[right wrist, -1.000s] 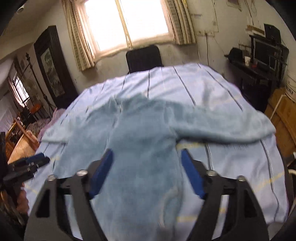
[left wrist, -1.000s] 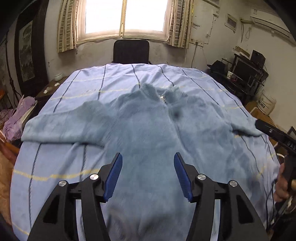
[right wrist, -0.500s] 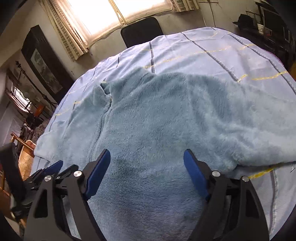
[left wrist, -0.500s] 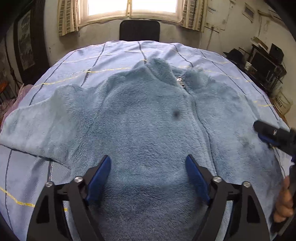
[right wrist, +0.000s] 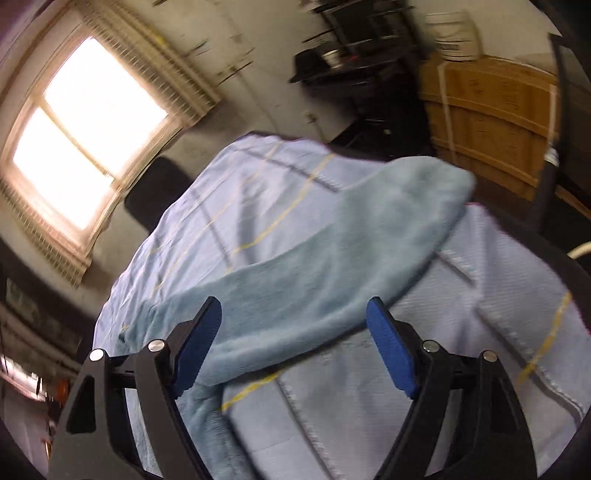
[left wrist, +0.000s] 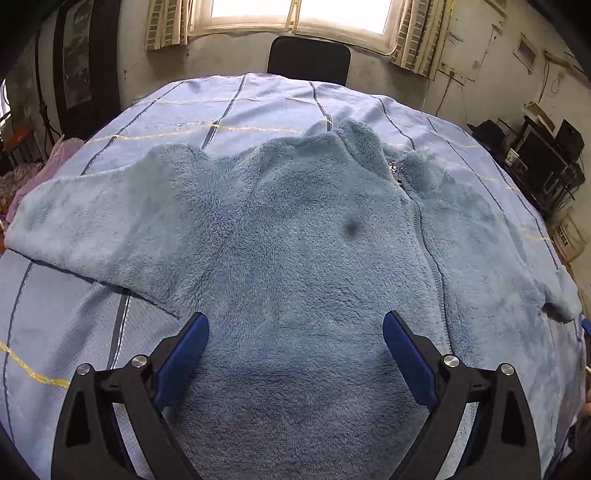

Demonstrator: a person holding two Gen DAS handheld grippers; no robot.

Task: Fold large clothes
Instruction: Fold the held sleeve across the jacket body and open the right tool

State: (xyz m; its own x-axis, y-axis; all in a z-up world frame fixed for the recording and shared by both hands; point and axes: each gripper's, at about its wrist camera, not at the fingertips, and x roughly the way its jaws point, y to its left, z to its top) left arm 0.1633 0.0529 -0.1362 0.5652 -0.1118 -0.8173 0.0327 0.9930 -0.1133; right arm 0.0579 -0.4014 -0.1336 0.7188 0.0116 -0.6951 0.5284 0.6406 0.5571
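Observation:
A light blue fleece jacket (left wrist: 314, 240) lies flat, front up, zip closed, on the striped blue bed sheet (left wrist: 229, 107), with both sleeves spread out. My left gripper (left wrist: 295, 350) is open and empty, hovering over the jacket's lower body. In the right wrist view the jacket's right sleeve (right wrist: 332, 266) stretches across the sheet (right wrist: 461, 350) toward the bed's edge. My right gripper (right wrist: 295, 343) is open and empty, just above the sleeve near the armpit. That view is tilted and blurred.
A black chair (left wrist: 308, 59) stands at the bed's far end under a window (left wrist: 295, 14). A dark desk with equipment (left wrist: 535, 155) is on the right. A wooden cabinet (right wrist: 491, 122) stands beyond the sleeve end. Purple clothes (left wrist: 33, 173) lie left of the bed.
My left gripper has shifted slightly left over the jacket body. My right gripper has swung right and tilted, from over the body to over the right sleeve. Both stay open.

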